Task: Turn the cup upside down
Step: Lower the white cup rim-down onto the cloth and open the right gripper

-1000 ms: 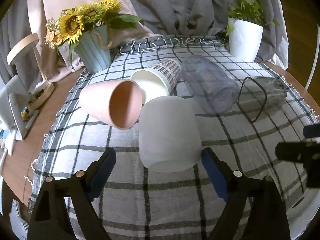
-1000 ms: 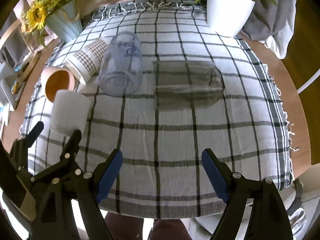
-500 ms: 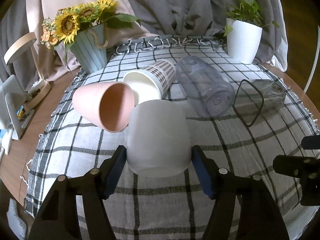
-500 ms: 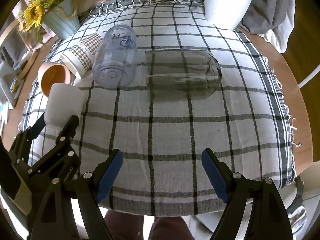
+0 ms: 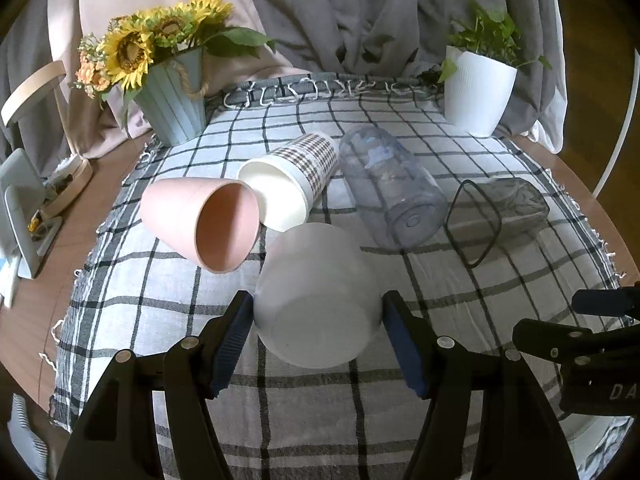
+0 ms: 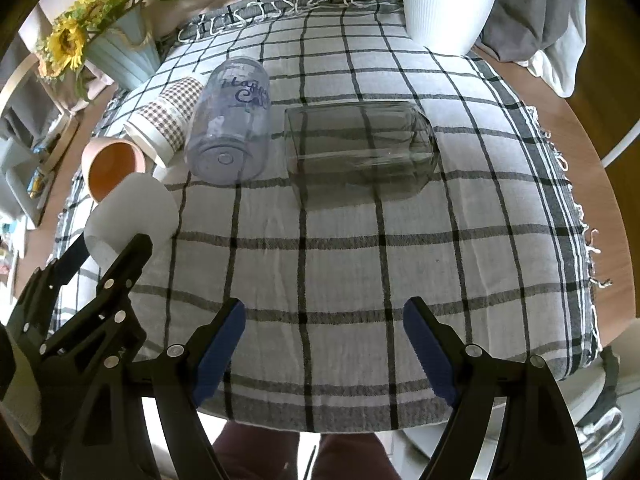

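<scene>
A frosted white cup point(image 5: 316, 296) lies on its side on the checked cloth, its closed base toward me. My left gripper point(image 5: 320, 336) has its blue pads against both sides of the cup, shut on it. The cup also shows in the right wrist view point(image 6: 128, 216), with the left gripper point(image 6: 100, 280) on it. My right gripper point(image 6: 324, 352) is open and empty above the near edge of the table.
Lying on their sides behind the white cup: a pink cup point(image 5: 204, 224), a checked paper cup point(image 5: 292, 188), a clear bottle point(image 5: 392, 188) and a dark square glass jar point(image 5: 496, 216). A sunflower pot point(image 5: 172, 92) and a white plant pot point(image 5: 478, 88) stand at the back.
My left gripper moved forward and closed from wide open until its pads met the white cup. The right gripper stayed open and drew back slightly.
</scene>
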